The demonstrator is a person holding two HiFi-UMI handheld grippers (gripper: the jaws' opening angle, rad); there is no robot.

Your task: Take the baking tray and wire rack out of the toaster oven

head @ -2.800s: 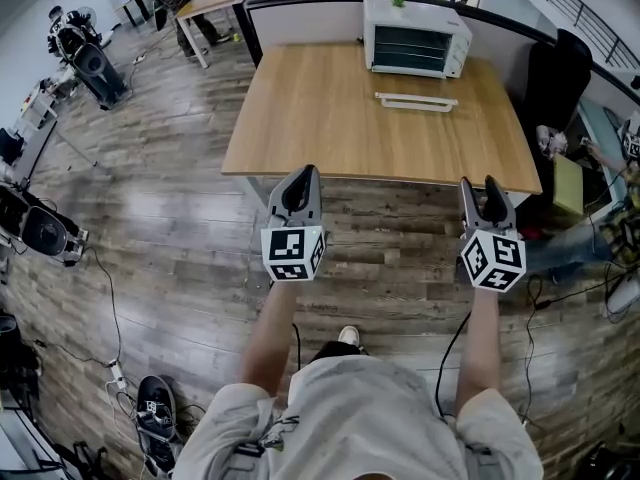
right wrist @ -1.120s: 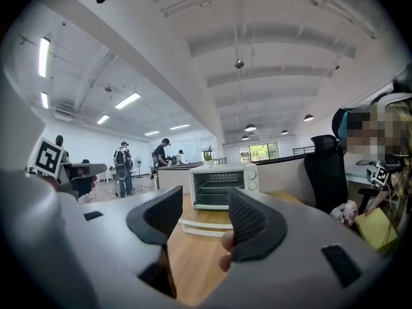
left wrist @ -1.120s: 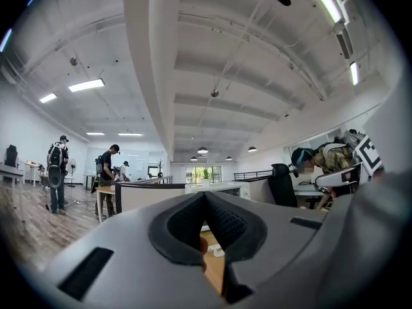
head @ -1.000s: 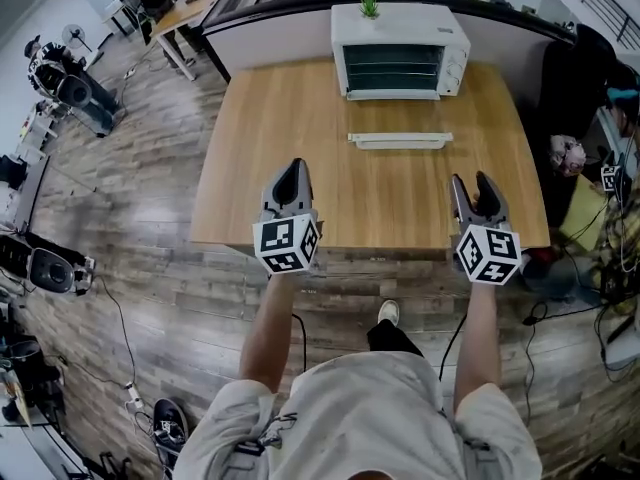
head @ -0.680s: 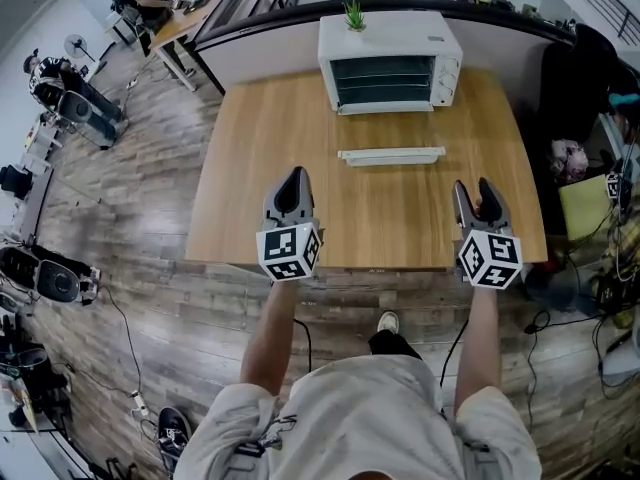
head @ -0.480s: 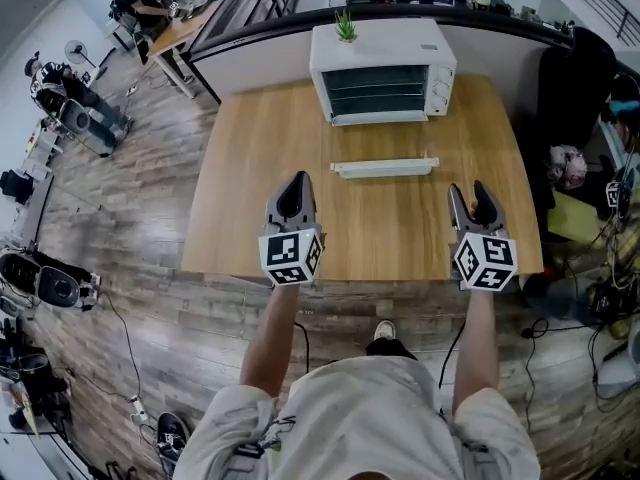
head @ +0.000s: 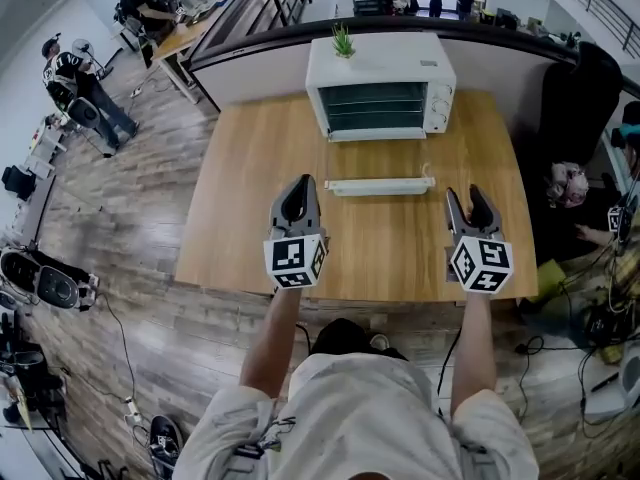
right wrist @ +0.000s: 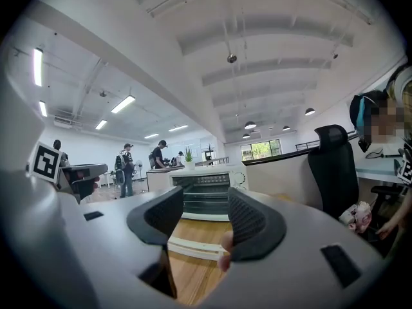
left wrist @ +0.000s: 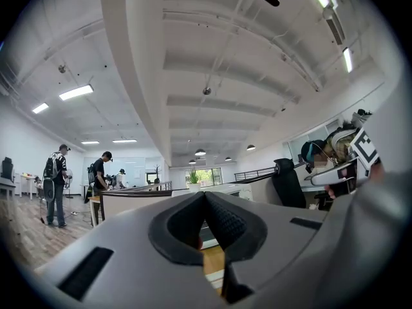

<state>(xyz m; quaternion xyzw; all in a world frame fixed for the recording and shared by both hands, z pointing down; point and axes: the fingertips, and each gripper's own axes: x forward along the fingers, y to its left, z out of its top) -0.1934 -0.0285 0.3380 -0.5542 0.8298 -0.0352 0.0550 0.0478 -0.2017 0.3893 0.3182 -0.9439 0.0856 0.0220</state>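
One wide tabletop (head: 250,208) carries the toaster oven (head: 380,78) at its far edge, the wire rack (head: 378,108) inside it. Over the near edge, your left hand-held gripper (head: 303,182) has its jaws together; your right hand-held gripper (head: 467,195) has them apart, empty.

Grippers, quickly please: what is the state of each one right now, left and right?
Left gripper: closed, jaws together, holding nothing.
Right gripper: open, jaws apart, nothing between them.
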